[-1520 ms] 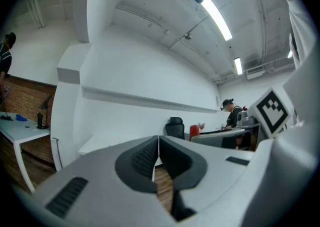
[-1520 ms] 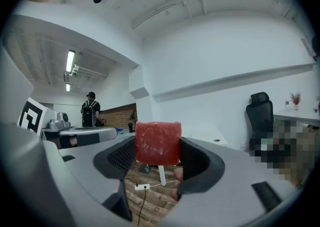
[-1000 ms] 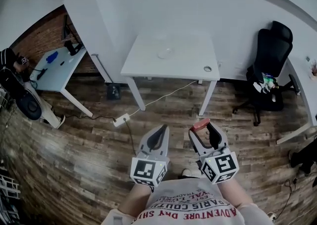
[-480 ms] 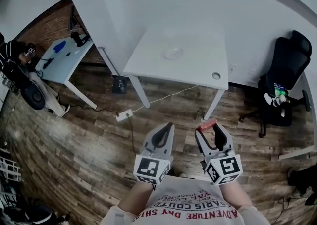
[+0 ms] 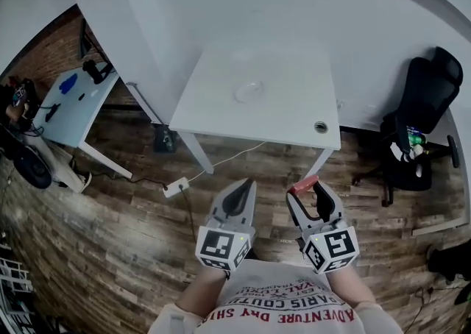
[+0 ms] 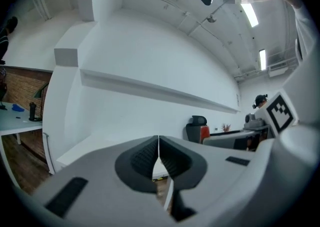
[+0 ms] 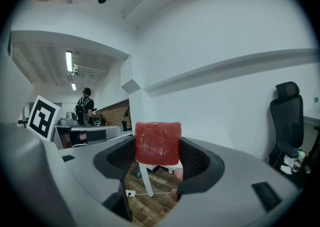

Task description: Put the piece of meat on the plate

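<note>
1. Between the fingers (image 7: pixel 196 159) of the right gripper (image 7: pixel 158 157), the piece of meat (image 7: pixel 158 142) is clamped. It is a red block, held at the very tips and standing a little above them.
2. The fingers (image 6: pixel 141 158) of the left gripper (image 6: pixel 159 158) are pressed together, and nothing is held between them.
3. The plate (image 5: pixel 249 92) is seen lying near the middle of the white counter (image 5: pixel 287 108). It is ahead of both grippers and well apart from them, with wooden floor (image 5: pixel 132 207) in between.
4. The coming move is judged to turn on one relation: the plate lies forward and somewhat to the left of the meat. The left gripper is more nearly in line with the plate, but the meat is carried by the right one, so a forward and slightly leftward reach would be called for.
5. The long axis of the meat cannot be settled. Its face is shown about as wide as it is tall in the right gripper view.
6. The plate and its position are shown by the head view alone, where the meat is only a small red strip across the fingertips. The grip and the face of the block are shown by the right gripper view. No plate can be made out there, only a leg of the counter below the meat.
</note>
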`<state>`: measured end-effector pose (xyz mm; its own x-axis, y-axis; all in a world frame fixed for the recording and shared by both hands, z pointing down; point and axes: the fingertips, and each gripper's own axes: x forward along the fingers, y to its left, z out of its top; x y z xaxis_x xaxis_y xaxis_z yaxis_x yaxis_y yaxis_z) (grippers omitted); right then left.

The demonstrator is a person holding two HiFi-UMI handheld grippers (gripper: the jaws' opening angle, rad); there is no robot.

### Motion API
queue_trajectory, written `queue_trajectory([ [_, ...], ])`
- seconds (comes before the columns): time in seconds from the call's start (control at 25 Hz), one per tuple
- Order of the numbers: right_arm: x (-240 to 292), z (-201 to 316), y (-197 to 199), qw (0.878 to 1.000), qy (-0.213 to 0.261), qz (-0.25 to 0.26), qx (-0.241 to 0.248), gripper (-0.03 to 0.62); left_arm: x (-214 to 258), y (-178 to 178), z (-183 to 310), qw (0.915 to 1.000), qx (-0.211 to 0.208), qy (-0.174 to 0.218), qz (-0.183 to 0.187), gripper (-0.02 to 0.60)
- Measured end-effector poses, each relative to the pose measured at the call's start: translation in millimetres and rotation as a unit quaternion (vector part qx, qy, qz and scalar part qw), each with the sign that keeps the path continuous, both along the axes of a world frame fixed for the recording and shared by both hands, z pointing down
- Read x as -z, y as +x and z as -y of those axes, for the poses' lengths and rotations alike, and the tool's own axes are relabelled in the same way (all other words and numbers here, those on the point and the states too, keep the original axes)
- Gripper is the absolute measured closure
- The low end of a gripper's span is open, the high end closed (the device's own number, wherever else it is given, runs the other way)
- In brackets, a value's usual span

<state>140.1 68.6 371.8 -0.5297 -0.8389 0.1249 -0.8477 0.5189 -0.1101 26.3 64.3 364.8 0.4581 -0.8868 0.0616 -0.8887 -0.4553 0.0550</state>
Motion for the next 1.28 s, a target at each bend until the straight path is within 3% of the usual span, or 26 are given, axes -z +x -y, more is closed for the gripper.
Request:
queue_trajectory([
  [0.4,9,149,-69,0.999,-0.005,0.003,-0.041,0.313,13,-71,154,0.9991,-0.042,0.003,0.008,0.572],
  [0.64,4,216,-107,0.999,-0.020,-0.001,-0.045,0.313,3,-108,218,0.9987,-0.049,-0.014,0.005,0.572],
  [0.96,-20,278,-128,0.998,-0.055,-0.004,-0.037,0.313,-21,-127,278,0.9980,-0.045,-0.043,-0.002,0.572],
  [1.28,-33,358,-123,0.997,-0.072,0.001,-0.007,0.313,-32,-120,353,0.9982,-0.018,-0.057,0.005,0.572],
])
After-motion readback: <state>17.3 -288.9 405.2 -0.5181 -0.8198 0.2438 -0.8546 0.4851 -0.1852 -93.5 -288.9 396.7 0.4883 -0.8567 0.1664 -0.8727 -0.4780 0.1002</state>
